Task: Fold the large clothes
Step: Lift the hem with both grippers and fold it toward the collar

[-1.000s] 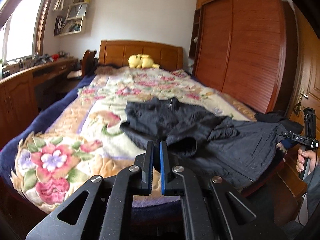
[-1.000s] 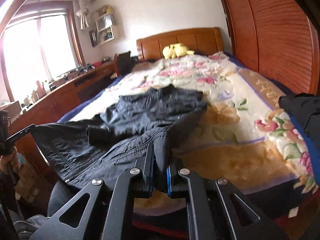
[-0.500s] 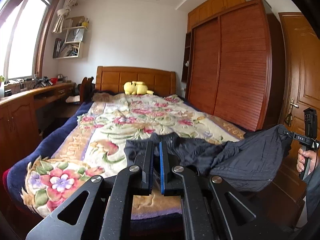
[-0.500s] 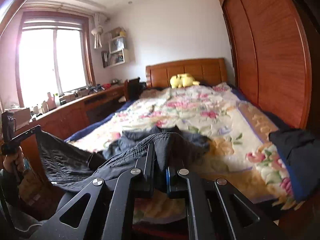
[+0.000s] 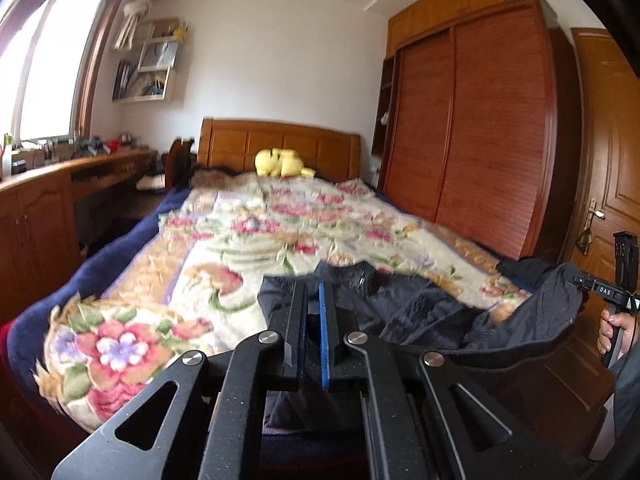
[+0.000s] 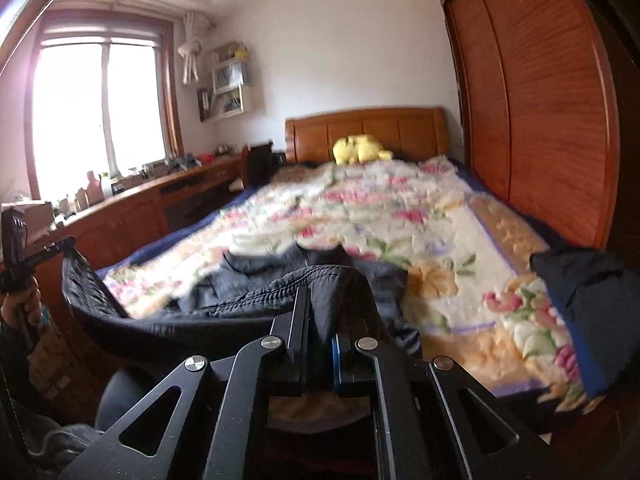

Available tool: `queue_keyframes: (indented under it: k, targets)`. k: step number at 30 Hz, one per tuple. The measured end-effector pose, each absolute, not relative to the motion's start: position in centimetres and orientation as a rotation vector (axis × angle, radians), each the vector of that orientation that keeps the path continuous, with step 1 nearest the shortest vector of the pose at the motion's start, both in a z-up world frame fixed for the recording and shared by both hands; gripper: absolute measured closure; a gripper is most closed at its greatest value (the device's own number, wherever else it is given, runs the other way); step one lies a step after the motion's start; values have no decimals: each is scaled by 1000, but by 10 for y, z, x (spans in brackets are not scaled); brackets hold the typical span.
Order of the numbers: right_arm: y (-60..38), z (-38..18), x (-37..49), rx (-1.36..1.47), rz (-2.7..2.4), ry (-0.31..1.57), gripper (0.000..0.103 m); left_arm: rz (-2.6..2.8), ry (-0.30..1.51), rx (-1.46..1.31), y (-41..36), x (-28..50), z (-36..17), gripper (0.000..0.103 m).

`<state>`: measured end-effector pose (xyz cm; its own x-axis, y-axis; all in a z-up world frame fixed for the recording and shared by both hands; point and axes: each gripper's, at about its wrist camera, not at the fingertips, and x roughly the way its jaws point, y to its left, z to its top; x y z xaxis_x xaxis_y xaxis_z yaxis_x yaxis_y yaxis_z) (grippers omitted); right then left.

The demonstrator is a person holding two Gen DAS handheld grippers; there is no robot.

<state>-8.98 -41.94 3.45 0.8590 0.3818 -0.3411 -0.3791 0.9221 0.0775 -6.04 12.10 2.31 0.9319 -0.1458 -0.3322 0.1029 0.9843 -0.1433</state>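
The dark garment (image 5: 420,312) is now hanging as a sling between the 2 claws instead of lying spread over the floral bedspread (image 5: 224,248). Its near edge is stretching from the right claw (image 6: 320,316) across to the left claw (image 6: 66,246), clear of the bed, while only its far part is resting on the cover. Both views are now showing more wall and ceiling.

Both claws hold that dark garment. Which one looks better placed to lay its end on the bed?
Left, probably. The left gripper faces bare quilt beside the dark garment, while the right gripper has another dark pile lying close on its side.
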Motion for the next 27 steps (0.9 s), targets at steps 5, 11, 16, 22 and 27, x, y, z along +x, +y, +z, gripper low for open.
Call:
queue_keyframes:
  k: [5,11,16,22,27]
  targets:
    - [-410,-4,-34,19,401,432,95,-104,433,-145,125,-11,-5,97]
    - [-405,-13,44,79,379,480,95,-61,459,-151,133,34,-7,97]
    - [-405,-5,86,114,385,481,95,-50,467,-151,140,76,0,97]
    - [-390,18,149,58,381,473,95,-35,461,-127,138,142,26,97]
    - [-378,42,214,-16,367,445,95,-31,452,-100,140,201,47,97]
